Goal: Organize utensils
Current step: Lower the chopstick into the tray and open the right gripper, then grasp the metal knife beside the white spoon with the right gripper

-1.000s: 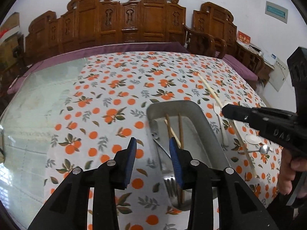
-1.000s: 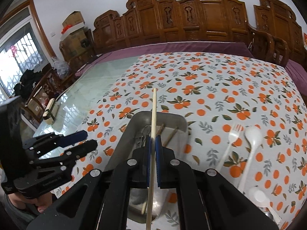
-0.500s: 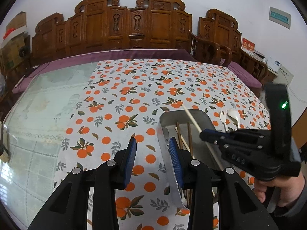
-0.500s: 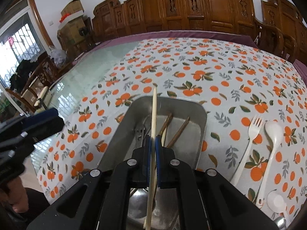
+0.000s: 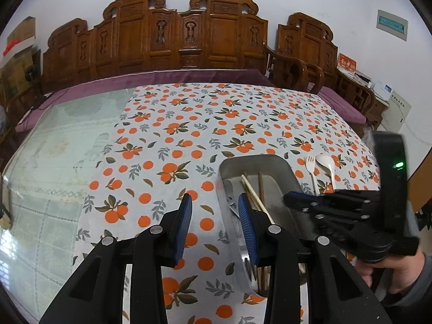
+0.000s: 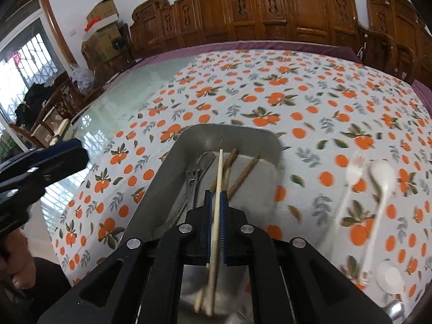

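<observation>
A metal tray (image 6: 151,189) (image 5: 283,167) sits on the orange-print tablecloth and holds dark brown chopsticks (image 6: 243,172), a metal fork (image 6: 191,183) and a metal spoon. My right gripper (image 6: 216,197) is shut on a pale wooden chopstick (image 6: 220,172) and holds it low inside the tray, pointing toward the far wall. In the left wrist view the right gripper (image 5: 289,198) hangs over the tray's right side. My left gripper (image 5: 214,210) is open and empty, just left of the tray's near left rim.
A white plastic fork (image 6: 351,178) (image 5: 311,167) and white spoon (image 6: 383,178) (image 5: 326,164) lie on the cloth right of the tray. A small white spoon (image 6: 388,275) lies nearer. Bare glass tabletop (image 5: 54,162) is at left. Carved wooden benches (image 5: 183,35) stand behind.
My right gripper has lowered the pale chopstick down into the tray. My left gripper stayed open and shifted slightly left of the tray.
</observation>
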{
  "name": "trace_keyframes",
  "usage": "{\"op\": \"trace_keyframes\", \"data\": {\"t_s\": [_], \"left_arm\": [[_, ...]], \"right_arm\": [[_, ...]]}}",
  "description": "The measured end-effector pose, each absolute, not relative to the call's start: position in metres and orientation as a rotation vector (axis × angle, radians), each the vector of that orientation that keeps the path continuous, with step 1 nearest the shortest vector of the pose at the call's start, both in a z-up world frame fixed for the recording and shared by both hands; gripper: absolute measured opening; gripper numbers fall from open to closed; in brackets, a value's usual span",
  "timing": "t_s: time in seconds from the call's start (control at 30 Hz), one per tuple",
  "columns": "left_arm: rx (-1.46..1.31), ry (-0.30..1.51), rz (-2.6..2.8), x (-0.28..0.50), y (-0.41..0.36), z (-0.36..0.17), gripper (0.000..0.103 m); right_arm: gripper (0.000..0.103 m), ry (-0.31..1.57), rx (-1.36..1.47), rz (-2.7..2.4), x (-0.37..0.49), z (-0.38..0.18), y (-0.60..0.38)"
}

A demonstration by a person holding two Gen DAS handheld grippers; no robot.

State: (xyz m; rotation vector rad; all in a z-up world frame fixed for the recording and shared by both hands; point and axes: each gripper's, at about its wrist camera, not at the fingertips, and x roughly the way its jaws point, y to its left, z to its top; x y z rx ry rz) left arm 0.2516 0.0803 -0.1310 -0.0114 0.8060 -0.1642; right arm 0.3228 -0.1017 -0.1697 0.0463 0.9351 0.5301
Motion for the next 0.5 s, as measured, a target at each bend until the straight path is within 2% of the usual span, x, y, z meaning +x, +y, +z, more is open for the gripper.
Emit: {"op": "trace_keyframes", "data": {"t_s": [0.1, 0.17, 0.3, 0.5], "left_arm": [[-0.008, 0.8, -0.183, 0.249, 0.068, -0.13, 0.047], [0.001, 0.801, -0.203, 0.247, 0.057, -0.131, 0.047], [0.013, 0.804, -0.241, 0.244, 0.035, -0.134, 0.052], [0.025, 0.805, -0.288, 0.238, 0.004, -0.139, 0.052]], "right_arm": [[0.007, 0.887, 0.026, 0.52, 0.306, -0.151, -0.133], [0.008, 0.861, -0.011, 0.501, 0.294, -0.142, -0.156], [0.028, 0.858, -0.105, 0.445, 0.272, -0.137, -0.212], [0.034, 0.95, -0.173, 0.395, 0.258, -0.159, -0.271]]}}
